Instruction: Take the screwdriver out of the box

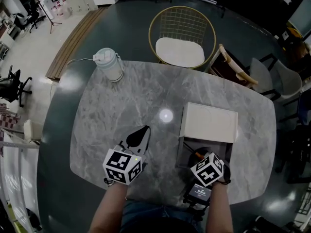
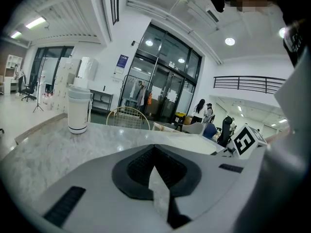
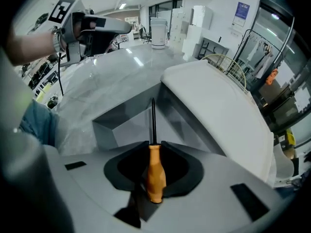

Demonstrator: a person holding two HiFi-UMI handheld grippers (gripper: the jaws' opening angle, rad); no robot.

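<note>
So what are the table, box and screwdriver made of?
Table: polished marble or marble-look stone, grey veining and lamp glare. Box: matte white, flat panels, probably cardboard, possibly plastic. Screwdriver: smooth orange handle, likely plastic; thin dark shaft, likely metal.
</note>
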